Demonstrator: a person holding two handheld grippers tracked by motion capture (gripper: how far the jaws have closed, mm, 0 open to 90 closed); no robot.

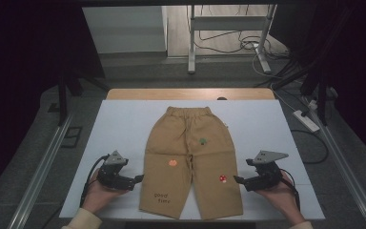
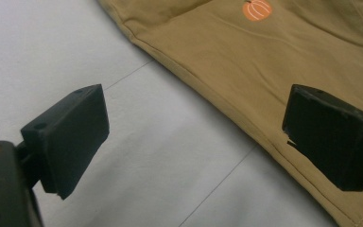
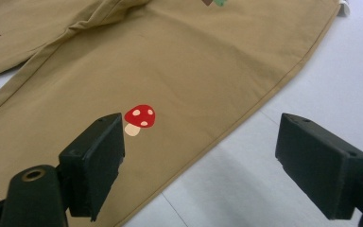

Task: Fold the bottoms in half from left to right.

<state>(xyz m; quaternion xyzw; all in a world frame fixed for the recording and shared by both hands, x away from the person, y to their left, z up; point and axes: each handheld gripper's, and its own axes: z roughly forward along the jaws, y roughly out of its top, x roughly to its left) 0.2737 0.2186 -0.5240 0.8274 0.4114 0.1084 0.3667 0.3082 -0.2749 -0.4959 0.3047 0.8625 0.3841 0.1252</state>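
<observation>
A pale, matte sheet (image 1: pixel 124 124) is covering the wooden table (image 1: pixel 190 93) and is lying smooth under both grippers, with thin straight lines running across it in the left gripper view. On it a pair of tan woven trousers (image 1: pixel 190 157) is lying flat between the two grippers, elastic gathered waistband at the far end from them and both legs pointing back toward the person, hems level with the hands. The cloth is looking soft and lightly creased, with stitched side seams. The left gripper (image 1: pixel 139 179) is resting low on the sheet just outside one trouser leg, its blocky black jaws standing wide apart with nothing between them but bare sheet and the leg's seam edge; the right jaw tip is sitting over that edge. The right gripper (image 1: pixel 237 180) is sitting just outside the other leg, jaws likewise spread fully and gripping nothing, the side seam running through the gap. Small prints are showing: an orange pumpkin (image 2: pixel 256 9) ahead of the left gripper, a red spotted mushroom (image 3: pixel 139 118) just beside the right gripper's left jaw, a green motif (image 1: pixel 203 141) farther up, and brown lettering (image 1: pixel 161 198) near the hem.
</observation>
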